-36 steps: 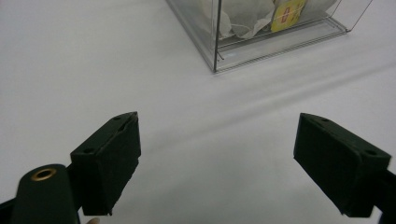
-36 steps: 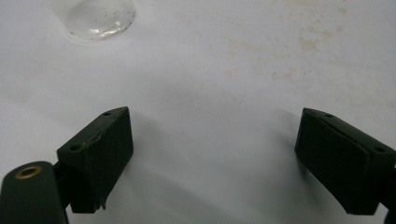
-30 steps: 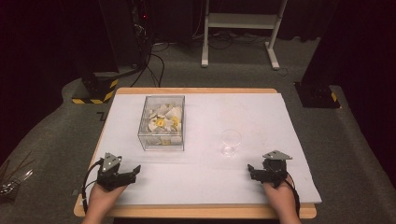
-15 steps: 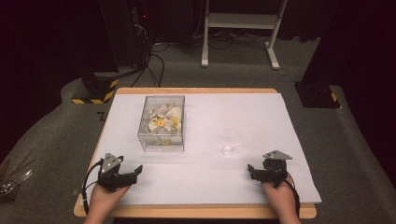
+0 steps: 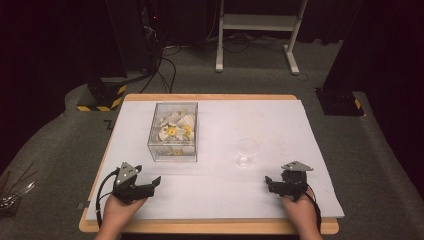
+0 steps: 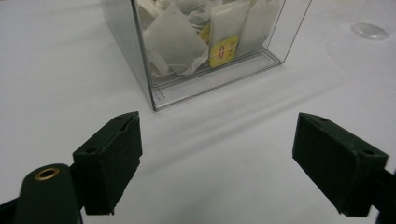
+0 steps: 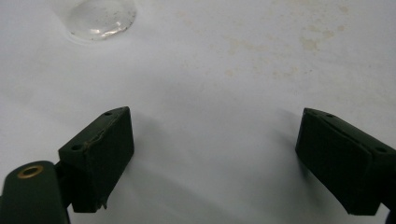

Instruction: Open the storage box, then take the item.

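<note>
Vs 1 s and 0.5 s ago: nothing has shifted, both hands parked in the same spots at near edge of table (image 5: 210, 227), so work not yet begun; prob. about to reach for a tea bag

Landmark = clear box (image 5: 173, 131). Tea bags (image 6: 175, 44) inside it, heaped. Left gripper (image 5: 148, 184) just in front of box, apart, jaws wide open, holding nothing. Glass (image 5: 247, 152) to the right of box, near, upright, looks empty. Right gripper (image 5: 270, 181) well to the right of box, in front of glass, jaws wide, empty too

Writing: yellow tag w/ red mark (image 6: 223, 49) on one bag, print too small to read
</note>
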A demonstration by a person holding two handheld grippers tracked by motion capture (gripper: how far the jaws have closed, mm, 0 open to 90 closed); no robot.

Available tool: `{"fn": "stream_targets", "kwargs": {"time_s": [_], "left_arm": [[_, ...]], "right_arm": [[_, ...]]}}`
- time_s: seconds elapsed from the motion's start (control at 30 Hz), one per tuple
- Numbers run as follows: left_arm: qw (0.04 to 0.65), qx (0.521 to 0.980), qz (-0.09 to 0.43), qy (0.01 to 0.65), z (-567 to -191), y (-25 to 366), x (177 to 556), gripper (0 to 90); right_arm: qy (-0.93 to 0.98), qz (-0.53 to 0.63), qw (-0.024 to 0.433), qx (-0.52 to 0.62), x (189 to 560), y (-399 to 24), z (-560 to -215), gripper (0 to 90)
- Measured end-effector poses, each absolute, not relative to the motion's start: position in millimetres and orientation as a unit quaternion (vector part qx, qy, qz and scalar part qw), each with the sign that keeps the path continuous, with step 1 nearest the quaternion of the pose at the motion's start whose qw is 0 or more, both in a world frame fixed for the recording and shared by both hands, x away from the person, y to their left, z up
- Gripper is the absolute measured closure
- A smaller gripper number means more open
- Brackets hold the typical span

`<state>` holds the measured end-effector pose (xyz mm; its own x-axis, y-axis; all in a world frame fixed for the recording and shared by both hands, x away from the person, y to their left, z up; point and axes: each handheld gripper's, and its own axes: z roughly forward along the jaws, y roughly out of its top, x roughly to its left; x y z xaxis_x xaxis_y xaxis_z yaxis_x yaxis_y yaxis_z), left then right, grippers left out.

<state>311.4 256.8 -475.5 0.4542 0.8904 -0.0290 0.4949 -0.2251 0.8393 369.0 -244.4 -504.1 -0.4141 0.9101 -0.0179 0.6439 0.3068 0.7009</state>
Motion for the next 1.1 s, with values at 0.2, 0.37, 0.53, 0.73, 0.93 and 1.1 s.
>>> {"fn": "stream_targets", "kwargs": {"time_s": [0.2, 0.37, 0.53, 0.73, 0.93, 1.1], "left_arm": [[0.415, 0.750, 0.235, 0.457, -474, 249, 316, 17.3], [0.418, 0.750, 0.235, 0.456, -472, 244, 320, 17.5], [0.423, 0.746, 0.233, 0.458, -470, 244, 323, 17.6], [0.429, 0.743, 0.232, 0.457, -468, 244, 326, 18.1], [0.431, 0.744, 0.234, 0.453, -468, 241, 328, 18.1], [0.436, 0.742, 0.230, 0.455, -467, 241, 331, 18.3]], "right_arm": [[0.780, 0.314, 0.212, 0.498, 369, -245, -504, 11.4], [0.780, 0.314, 0.212, 0.498, 369, -245, -504, 11.4], [0.780, 0.314, 0.212, 0.498, 369, -245, -504, 11.5], [0.780, 0.314, 0.212, 0.498, 369, -245, -504, 11.5], [0.780, 0.315, 0.213, 0.496, 369, -245, -504, 11.7], [0.781, 0.315, 0.213, 0.496, 369, -245, -504, 11.7]]}}
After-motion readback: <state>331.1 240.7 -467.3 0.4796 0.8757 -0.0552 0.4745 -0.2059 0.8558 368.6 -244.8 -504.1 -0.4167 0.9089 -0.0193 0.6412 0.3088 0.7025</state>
